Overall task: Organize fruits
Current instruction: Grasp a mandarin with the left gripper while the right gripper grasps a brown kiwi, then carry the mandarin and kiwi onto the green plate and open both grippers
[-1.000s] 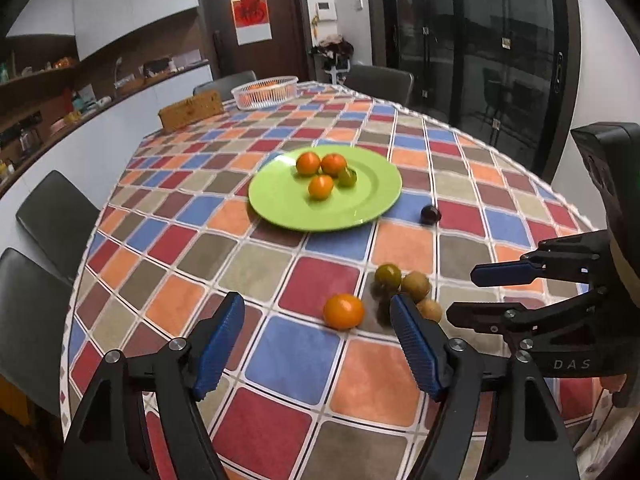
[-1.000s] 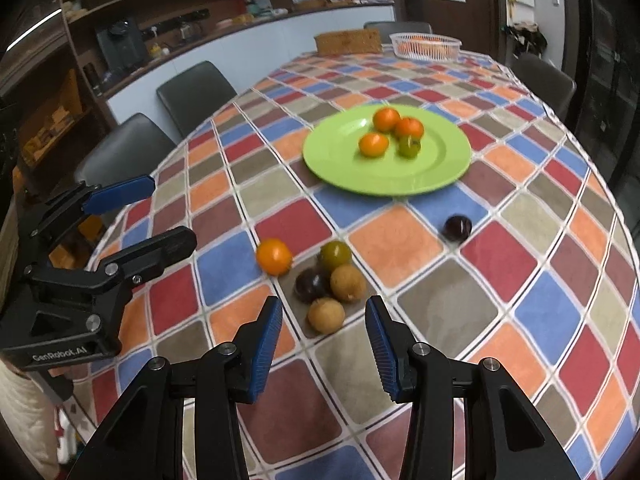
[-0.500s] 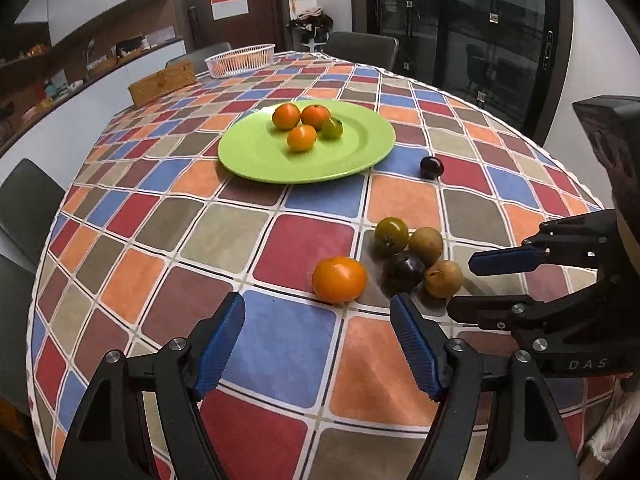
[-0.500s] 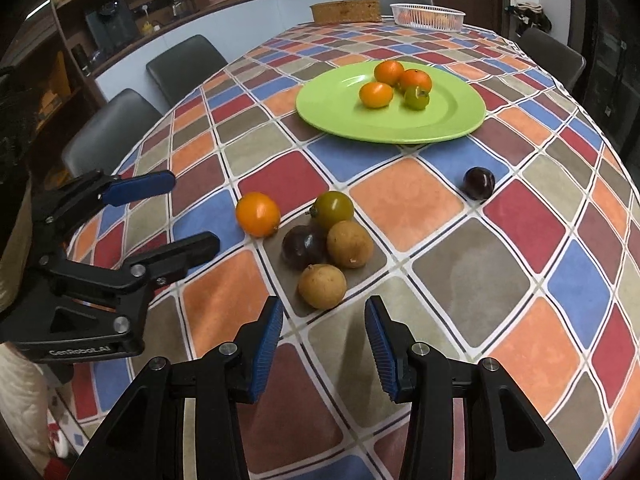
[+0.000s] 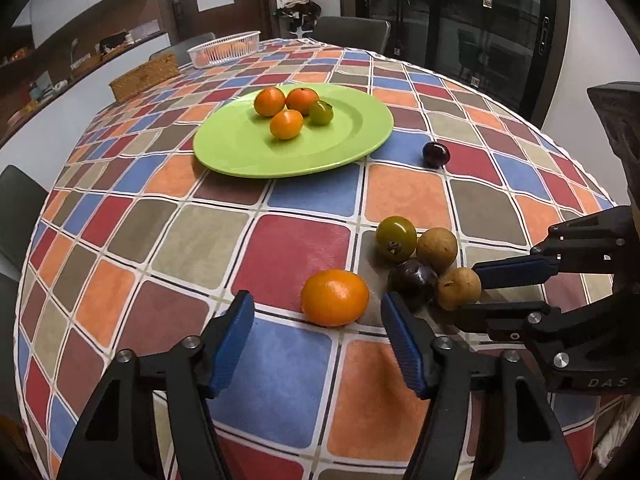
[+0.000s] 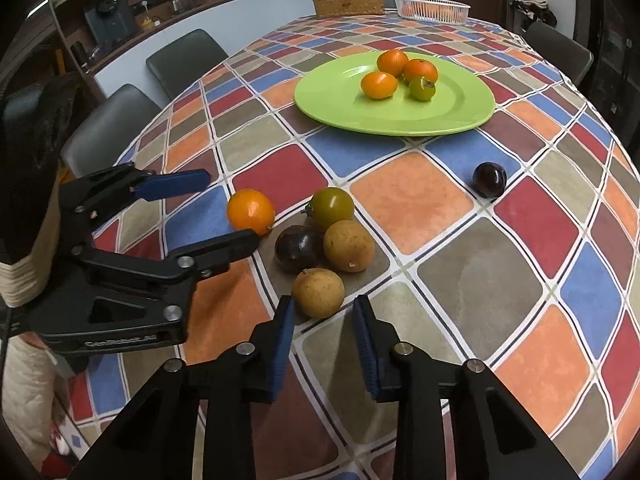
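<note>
A green plate (image 5: 240,152) (image 6: 340,108) holds three oranges and a small green fruit. On the tablecloth lie a loose orange (image 5: 335,297) (image 6: 251,210), a green fruit (image 5: 396,238), a dark plum (image 5: 413,278) and two brown fruits (image 5: 437,247) (image 6: 318,293). Another dark plum (image 5: 436,154) (image 6: 489,180) lies apart near the plate. My left gripper (image 5: 316,328) (image 6: 224,210) is open, just short of the loose orange. My right gripper (image 6: 323,320) (image 5: 480,286) is open, its jaws either side of the near brown fruit.
A white basket (image 5: 224,49) and a wicker box (image 5: 144,80) stand at the table's far end. Dark chairs (image 6: 184,56) line the table's left side. A counter runs along the wall behind them. The table edge is close below both grippers.
Both grippers have moved forward and down toward the fruit cluster. The loose orange now sits just in front of my left jaws, the near brown fruit at my right jaws' tips.
</note>
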A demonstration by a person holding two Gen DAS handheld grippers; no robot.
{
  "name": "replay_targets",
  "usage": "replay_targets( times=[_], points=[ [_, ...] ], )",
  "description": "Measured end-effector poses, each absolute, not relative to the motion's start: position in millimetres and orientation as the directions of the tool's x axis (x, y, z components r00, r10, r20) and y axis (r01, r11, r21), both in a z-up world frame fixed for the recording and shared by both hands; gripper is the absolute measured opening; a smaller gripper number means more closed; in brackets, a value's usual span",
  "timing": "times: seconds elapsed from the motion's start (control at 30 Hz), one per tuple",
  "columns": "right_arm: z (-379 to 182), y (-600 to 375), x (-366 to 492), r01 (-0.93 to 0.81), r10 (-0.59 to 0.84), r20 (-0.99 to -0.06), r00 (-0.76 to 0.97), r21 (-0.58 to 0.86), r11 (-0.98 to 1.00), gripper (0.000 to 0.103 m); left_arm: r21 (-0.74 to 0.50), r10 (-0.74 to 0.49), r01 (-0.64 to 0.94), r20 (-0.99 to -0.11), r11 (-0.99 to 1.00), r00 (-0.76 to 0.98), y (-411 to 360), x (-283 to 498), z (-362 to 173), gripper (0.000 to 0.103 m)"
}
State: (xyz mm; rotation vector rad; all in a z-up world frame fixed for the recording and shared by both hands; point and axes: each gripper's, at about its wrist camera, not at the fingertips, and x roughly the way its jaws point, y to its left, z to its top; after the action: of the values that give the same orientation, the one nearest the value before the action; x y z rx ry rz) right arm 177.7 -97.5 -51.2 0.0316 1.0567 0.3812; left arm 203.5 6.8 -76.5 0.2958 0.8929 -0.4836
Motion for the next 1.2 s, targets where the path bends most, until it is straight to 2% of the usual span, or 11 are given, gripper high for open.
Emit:
replay_targets(
  times=[0.2, 0.3, 0.4, 0.73, 1.2],
  points=[
    [-51, -98, 181, -0.294, 0.333, -0.838, 0.432, 0.218, 0.931, 0.031, 0.027, -0.283, 0.518, -0.813, 0.855, 0.509, 4, 208, -82, 0.047],
    [-51, -98, 181, -0.298, 0.346, -0.834, 0.430, 0.231, 0.926, 0.027, 0.013, -0.289, 0.523, -0.821, 0.852, 0.492, 2, 209, -84, 0.039],
    [-52, -99, 181, -0.302, 0.353, -0.830, 0.431, 0.236, 0.924, 0.027, -0.003, -0.297, 0.516, -0.822, 0.857, 0.487, 2, 209, -85, 0.036],
    [-47, -105, 177, -0.306, 0.367, -0.813, 0.451, 0.245, 0.920, 0.027, -0.009, -0.295, 0.491, -0.809, 0.871, 0.508, 2, 198, -74, 0.035],
    [-11, -123, 167, -0.318, 0.387, -0.758, 0.525, 0.247, 0.915, 0.027, 0.014, -0.283, 0.445, -0.755, 0.895, 0.592, -7, 175, -28, 0.035]
  ],
)
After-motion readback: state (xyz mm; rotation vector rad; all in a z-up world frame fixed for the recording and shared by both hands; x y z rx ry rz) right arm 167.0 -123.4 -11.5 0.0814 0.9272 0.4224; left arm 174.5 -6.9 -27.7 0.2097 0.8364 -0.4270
